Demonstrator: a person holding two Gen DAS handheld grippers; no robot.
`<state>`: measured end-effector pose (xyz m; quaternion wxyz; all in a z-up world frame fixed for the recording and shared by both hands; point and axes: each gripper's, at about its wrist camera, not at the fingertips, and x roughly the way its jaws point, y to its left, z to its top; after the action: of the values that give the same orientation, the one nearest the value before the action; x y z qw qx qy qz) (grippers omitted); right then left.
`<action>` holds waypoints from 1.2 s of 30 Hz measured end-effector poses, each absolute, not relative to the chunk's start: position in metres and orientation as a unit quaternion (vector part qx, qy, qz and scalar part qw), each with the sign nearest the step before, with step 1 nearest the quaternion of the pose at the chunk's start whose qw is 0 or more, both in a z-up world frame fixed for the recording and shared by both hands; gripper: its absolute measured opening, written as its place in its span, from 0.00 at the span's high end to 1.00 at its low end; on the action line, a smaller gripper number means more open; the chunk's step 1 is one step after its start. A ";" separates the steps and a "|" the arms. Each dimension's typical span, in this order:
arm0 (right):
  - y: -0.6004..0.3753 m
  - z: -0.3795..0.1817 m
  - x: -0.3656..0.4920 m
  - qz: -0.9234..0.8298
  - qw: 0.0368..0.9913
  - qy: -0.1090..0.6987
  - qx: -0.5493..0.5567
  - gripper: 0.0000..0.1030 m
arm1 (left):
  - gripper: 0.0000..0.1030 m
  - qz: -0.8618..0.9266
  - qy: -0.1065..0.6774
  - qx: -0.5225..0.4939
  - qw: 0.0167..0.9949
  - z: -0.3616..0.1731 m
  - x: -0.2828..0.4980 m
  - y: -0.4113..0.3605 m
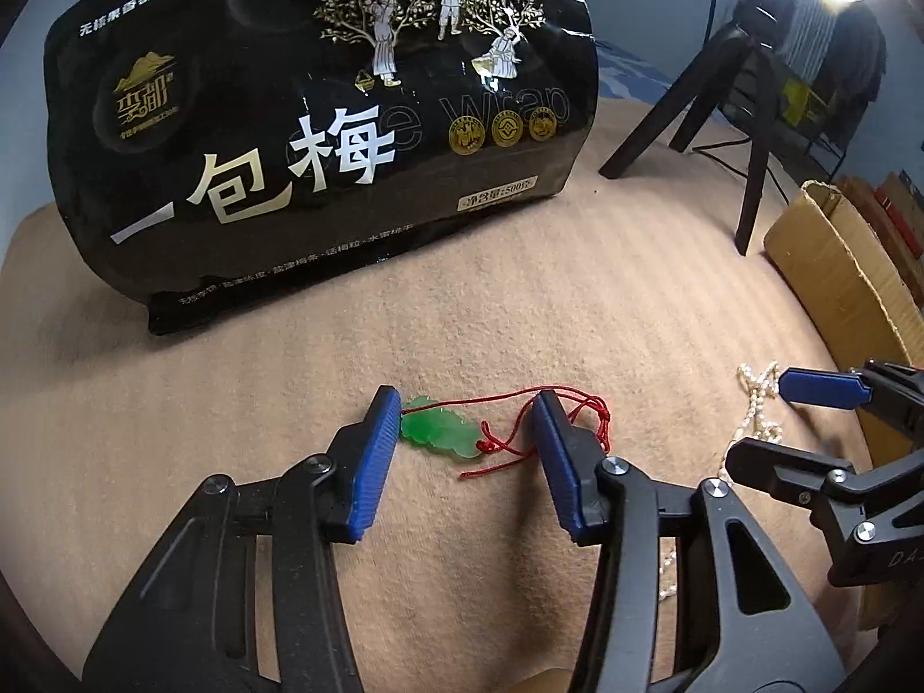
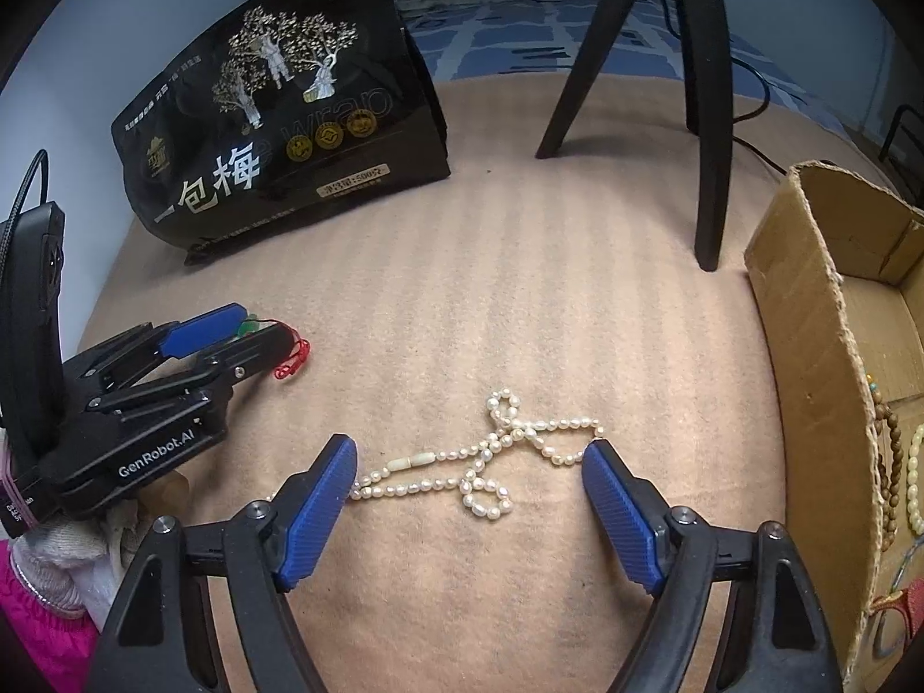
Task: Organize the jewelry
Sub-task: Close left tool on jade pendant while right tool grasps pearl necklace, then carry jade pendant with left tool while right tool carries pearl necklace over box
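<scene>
A green jade pendant (image 1: 440, 430) on a red cord (image 1: 522, 418) lies on the tan blanket, between the open jaws of my left gripper (image 1: 468, 410); its left pad touches the pendant's edge. A white pearl necklace (image 2: 491, 462) lies tangled on the blanket between the open jaws of my right gripper (image 2: 470, 453). The right gripper shows at the right of the left wrist view (image 1: 762, 421), over part of the pearls (image 1: 756, 398). The left gripper shows at the left of the right wrist view (image 2: 254, 329), with the pendant (image 2: 249, 325) and cord (image 2: 291, 359) at its tips.
A cardboard box (image 2: 808, 381) at the right holds wooden and pale bead strings (image 2: 892, 450). A large black snack bag (image 1: 312, 133) stands at the back left. Black tripod legs (image 2: 707, 133) stand at the back right. The tan blanket (image 2: 520, 300) covers the surface.
</scene>
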<state>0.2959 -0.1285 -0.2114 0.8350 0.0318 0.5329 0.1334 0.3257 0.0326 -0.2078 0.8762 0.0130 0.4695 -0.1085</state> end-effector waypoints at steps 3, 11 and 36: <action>-0.124 -0.214 0.296 0.136 0.837 0.530 0.023 0.19 | 0.63 -0.111 0.464 0.016 0.878 -0.209 0.326 0.034; -0.104 -0.217 0.292 0.144 0.840 0.523 -0.022 0.24 | 0.73 -0.113 0.456 0.032 0.882 -0.211 0.323 0.031; -0.124 -0.187 0.287 0.160 0.853 0.495 0.036 0.95 | 0.74 -0.105 0.456 -0.004 0.884 -0.199 0.314 0.044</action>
<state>0.2867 -0.1237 -0.1870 0.8531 0.0358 0.4953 0.1600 0.3142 0.0445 -0.1990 0.8838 -0.0036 0.4558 -0.1054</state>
